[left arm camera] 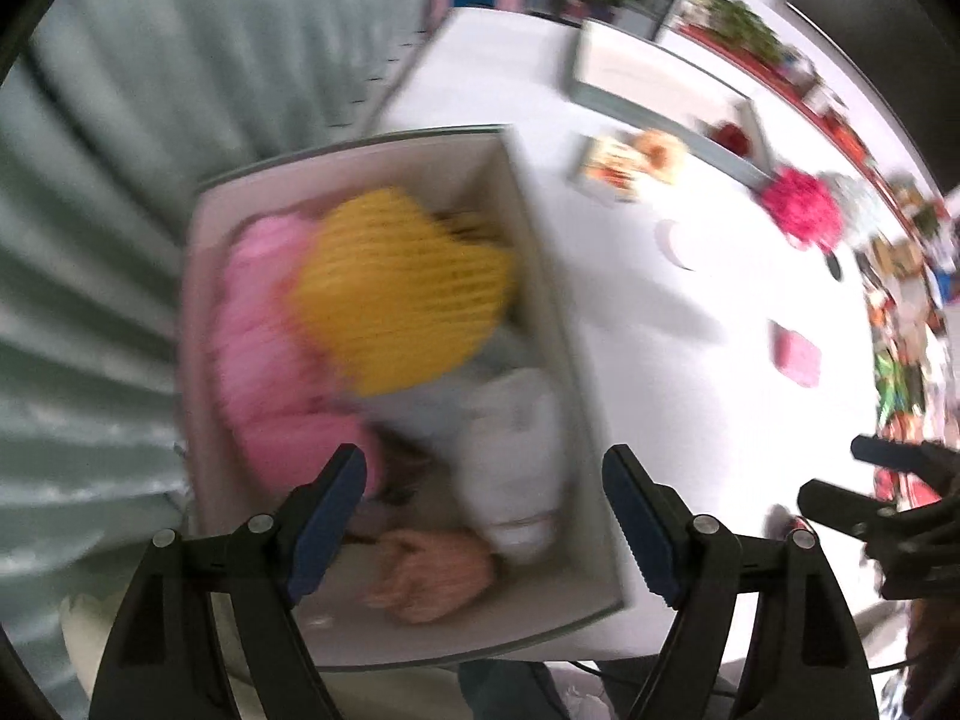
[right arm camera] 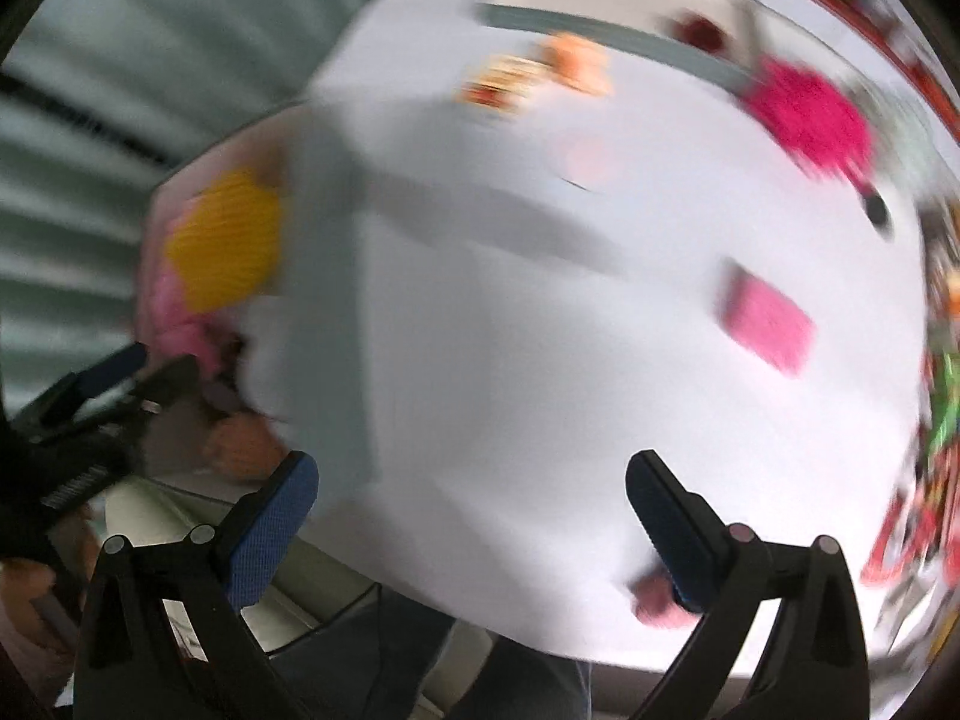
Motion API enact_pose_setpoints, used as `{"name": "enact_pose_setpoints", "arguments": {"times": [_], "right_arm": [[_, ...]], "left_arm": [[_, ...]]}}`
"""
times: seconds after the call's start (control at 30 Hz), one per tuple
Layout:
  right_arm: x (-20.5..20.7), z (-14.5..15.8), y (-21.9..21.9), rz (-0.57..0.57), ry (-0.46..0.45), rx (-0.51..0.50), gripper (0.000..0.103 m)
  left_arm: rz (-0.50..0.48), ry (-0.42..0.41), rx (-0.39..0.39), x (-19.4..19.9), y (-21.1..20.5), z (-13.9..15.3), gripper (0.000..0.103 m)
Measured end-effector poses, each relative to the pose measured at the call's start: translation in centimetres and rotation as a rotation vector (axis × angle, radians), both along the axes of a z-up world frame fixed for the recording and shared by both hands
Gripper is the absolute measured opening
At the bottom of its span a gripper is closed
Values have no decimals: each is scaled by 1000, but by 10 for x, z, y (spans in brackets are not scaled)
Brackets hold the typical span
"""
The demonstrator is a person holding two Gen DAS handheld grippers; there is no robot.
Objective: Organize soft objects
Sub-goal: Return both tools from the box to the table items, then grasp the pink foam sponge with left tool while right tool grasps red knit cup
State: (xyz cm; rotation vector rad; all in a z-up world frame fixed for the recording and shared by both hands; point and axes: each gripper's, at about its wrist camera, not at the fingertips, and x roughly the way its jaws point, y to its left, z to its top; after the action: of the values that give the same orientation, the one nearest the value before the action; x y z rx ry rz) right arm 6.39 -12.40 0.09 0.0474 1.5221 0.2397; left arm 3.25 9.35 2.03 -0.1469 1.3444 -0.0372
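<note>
An open white box [left arm camera: 420, 150] at the table's left edge holds a yellow knitted piece [left arm camera: 402, 294], a pink plush [left arm camera: 270, 360], a white plush [left arm camera: 516, 456] and a peach plush [left arm camera: 432, 570]. My left gripper [left arm camera: 483, 462] hangs open over the box's near end, nothing between its fingers. The right wrist view is blurred. There my right gripper [right arm camera: 471, 468] stands wide open and empty over the white table [right arm camera: 540, 360] by its near edge. A pink flat pad [right arm camera: 768, 318] and a magenta pom-pom [right arm camera: 810, 114] lie further out on the table.
A second shallow box [left arm camera: 654, 84] with a red item [left arm camera: 732, 135] stands at the back. An orange toy [left arm camera: 657, 150] and a printed card [left arm camera: 606, 165] lie before it. Cluttered colourful items [left arm camera: 900, 360] line the right edge. Grey curtain [left arm camera: 90, 300] hangs to the left.
</note>
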Motion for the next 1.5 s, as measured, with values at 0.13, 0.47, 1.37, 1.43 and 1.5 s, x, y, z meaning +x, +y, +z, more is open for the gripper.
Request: {"name": "enact_pose_setpoints", "arguments": {"times": [0.13,0.47,1.37,1.43,1.5], "right_arm": [[-24,-21,-64,-151,49,-50,103],[-82,-79,-142,-352,172,-58,103],[-60,-132,-192,-365,220,78,37],[-59,-127,-204,-371,203,75,36],[-60,-120,-214,-389,185,86,36]], "left_arm": [[-117,-1,-24,15,-53,4,82],[-333,95,-49,47,-194,-30,82],[-431,192,121,113,-370,-132,85],[-428,193,124,112,-372,-132,85],[-425,179,122,112,-376,-129,71]]}}
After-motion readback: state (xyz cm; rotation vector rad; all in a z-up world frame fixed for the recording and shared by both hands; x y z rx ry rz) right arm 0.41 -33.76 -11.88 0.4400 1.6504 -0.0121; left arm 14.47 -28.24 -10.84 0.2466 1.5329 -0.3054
